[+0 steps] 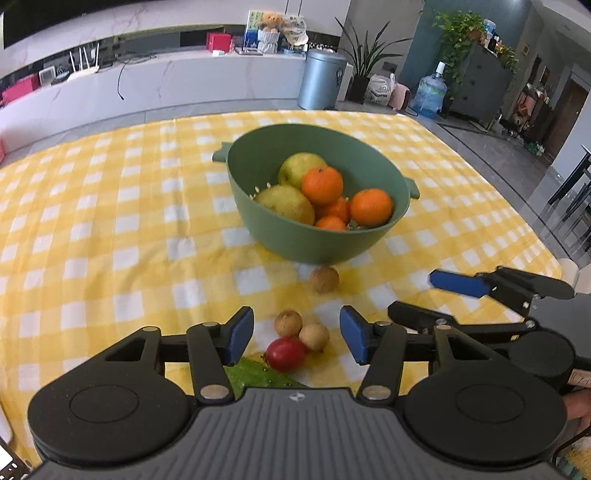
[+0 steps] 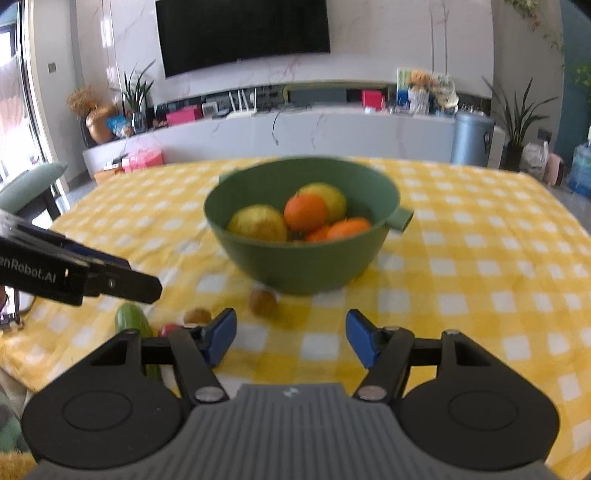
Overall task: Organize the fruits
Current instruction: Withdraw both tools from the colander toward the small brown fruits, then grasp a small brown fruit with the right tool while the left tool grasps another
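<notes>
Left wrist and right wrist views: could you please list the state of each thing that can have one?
Left gripper: open, holding nothing, small fruits between its fingers.
Right gripper: open, holding nothing.
Green bowl: upright, partly filled with oranges and pears.
Red fruit: loose on the cloth, touching a brown fruit.
Cucumber: lying on the cloth.
Television: off.

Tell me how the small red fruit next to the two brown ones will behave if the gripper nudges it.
The red fruit looks round and glossy, so it would probably roll and may slip between the pads. It touches a brown fruit, which would likely shift too.
</notes>
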{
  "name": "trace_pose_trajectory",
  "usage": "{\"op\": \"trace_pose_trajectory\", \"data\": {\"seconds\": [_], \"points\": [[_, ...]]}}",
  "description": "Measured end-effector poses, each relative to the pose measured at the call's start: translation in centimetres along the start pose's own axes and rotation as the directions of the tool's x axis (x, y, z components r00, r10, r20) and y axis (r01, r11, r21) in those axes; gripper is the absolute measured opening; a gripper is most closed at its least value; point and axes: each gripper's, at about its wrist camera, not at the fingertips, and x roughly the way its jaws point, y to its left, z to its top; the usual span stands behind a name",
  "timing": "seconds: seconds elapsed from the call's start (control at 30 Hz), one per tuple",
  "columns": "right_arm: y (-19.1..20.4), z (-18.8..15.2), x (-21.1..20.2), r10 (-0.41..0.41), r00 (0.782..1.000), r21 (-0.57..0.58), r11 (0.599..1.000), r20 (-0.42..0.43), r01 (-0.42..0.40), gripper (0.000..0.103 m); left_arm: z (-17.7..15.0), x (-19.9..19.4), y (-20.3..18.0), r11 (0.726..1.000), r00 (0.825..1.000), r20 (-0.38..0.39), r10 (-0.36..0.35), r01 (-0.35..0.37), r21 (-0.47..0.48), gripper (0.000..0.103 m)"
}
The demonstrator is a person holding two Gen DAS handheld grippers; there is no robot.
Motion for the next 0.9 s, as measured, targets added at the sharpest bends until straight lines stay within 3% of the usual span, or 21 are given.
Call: {"op": "trace_pose_trajectory", "data": {"seconds": [0.07, 0.3, 0.43, 0.63, 0.9], "points": [[0.3, -0.2, 0.6, 0.013, 1.0, -0.017, 1.0, -0.026, -0.013, 0.052, -0.2, 0.3, 0.0, 1.0, 1.0, -0.009, -0.009, 0.009, 0.009, 0.059], [0.6, -0.4, 1.1, 0.04, 0.998, -0.042, 0.998, -0.049, -0.042, 0.047, -1.4, 1.7, -1.2, 0.994, 0.998, -0.066, 0.013, -0.006, 0.107, 0.053], [0.7, -0.7, 0.4, 0.104, 0.991, -0.01, 0.994, -0.085, -0.105, 0.042, -1.5, 1.4, -1.4, 0.991, 0.997, -0.078, -0.011, 0.021, 0.134, 0.053], [1.7, -1.9, 0.2, 0.171, 0.974, 0.007, 0.985, -0.146, -0.172, 0.032, -1.6, 1.6, -1.2, 0.993, 0.996, -0.09, 0.016, -0.005, 0.12, 0.053], [2.0, -2.5, 0.5, 0.218, 0.955, 0.032, 0.976, -0.201, -0.216, 0.03, -1.6, 1.6, -0.7, 0.995, 0.996, -0.09, 0.007, 0.002, 0.097, 0.053]]}}
